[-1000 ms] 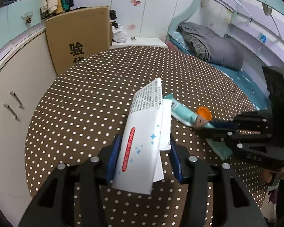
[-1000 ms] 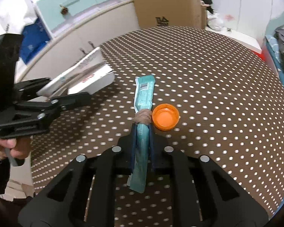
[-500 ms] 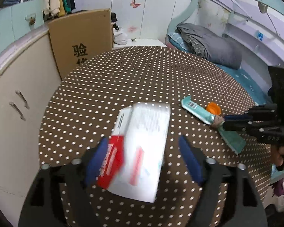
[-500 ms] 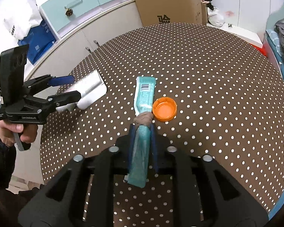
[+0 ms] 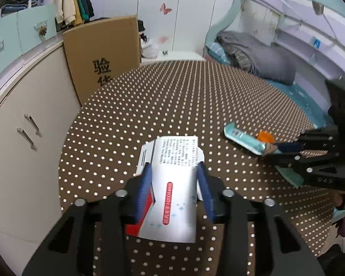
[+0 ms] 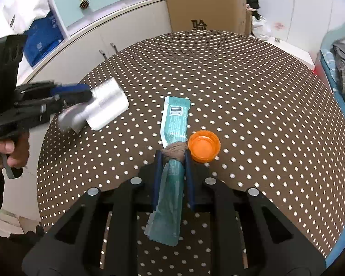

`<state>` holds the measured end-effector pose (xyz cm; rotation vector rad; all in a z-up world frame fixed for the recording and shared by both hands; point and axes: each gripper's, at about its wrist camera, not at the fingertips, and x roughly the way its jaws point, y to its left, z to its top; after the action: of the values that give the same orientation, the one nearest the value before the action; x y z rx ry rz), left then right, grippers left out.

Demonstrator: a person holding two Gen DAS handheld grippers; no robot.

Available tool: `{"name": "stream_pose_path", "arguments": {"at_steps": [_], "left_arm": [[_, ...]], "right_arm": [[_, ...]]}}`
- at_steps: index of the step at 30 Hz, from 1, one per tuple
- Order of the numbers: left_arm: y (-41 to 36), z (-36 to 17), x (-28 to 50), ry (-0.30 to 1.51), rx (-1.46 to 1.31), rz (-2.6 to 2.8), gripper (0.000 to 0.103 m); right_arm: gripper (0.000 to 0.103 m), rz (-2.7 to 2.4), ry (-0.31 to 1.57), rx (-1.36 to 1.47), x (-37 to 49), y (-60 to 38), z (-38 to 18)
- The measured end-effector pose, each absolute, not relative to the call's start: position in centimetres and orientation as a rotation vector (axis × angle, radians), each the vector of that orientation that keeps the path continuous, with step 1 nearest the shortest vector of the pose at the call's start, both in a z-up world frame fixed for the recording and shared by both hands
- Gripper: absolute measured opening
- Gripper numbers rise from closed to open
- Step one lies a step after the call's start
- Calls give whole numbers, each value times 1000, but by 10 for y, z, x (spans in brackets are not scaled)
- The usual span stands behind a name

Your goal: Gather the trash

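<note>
Left claw [image 5: 174, 185] hides box [image 5: 172, 197] sides; wrapper [image 6: 172, 161] pinched.

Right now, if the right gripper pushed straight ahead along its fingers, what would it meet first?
Only bare dotted table beyond the teal wrapper it holds; the orange cap sits just right of that line. Depth is unclear.

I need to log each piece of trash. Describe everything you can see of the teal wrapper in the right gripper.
The teal wrapper is a long, flat, crinkled pouch that looks like thin plastic film, with a barcode and fine print near its far end. The right gripper is shut on its middle, where a brownish wad is bunched. The far half lies on the dotted table; the near end runs back between the fingers. An orange cap sits right beside it.
</note>
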<state>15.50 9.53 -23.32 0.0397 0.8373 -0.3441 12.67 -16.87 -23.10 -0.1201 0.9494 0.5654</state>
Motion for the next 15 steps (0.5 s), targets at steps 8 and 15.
{"name": "stream_pose_path", "arguments": {"at_steps": [8, 15], "left_arm": [[104, -239, 139, 820, 69, -319, 80], [97, -253, 138, 849, 122, -325, 85]], "right_arm": [[67, 538, 893, -103, 118, -193, -226], [67, 549, 909, -190, 137, -181, -232]]}}
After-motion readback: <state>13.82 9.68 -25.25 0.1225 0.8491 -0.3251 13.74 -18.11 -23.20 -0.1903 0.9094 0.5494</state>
